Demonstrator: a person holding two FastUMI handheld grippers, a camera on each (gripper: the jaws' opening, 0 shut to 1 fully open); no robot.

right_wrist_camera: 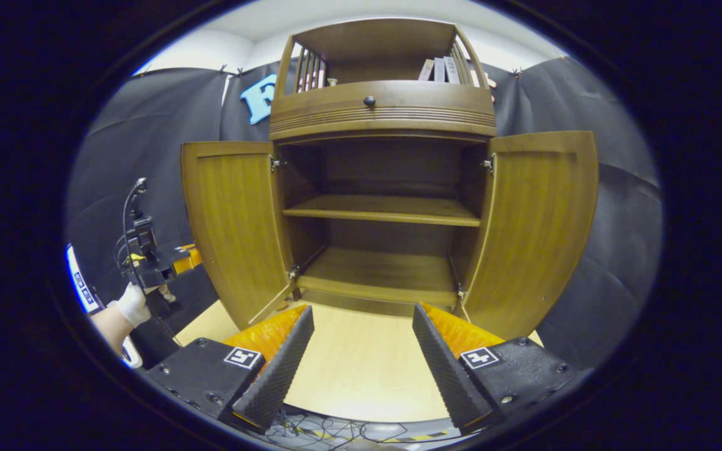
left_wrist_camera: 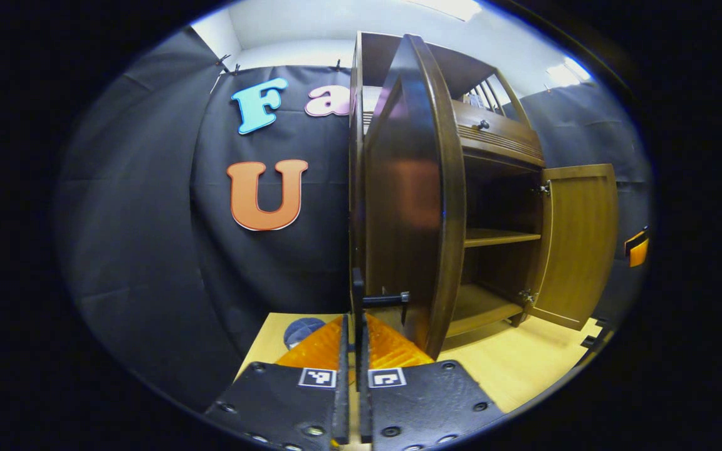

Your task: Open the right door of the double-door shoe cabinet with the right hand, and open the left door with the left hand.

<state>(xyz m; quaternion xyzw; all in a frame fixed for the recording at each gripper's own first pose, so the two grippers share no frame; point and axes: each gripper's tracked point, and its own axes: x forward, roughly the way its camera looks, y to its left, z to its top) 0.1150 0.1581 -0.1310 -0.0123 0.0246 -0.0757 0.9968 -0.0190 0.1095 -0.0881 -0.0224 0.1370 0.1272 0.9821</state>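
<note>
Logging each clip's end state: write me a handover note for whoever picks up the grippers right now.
Left gripper: fingers closed on the left door's handle, beside the door's outer edge.
Right gripper: open, holding nothing, facing the cabinet from the front.
Left door and right door both stand swung wide; the shelves show bare.
Done: both doors open.
Left: release the handle and pull back.
</note>
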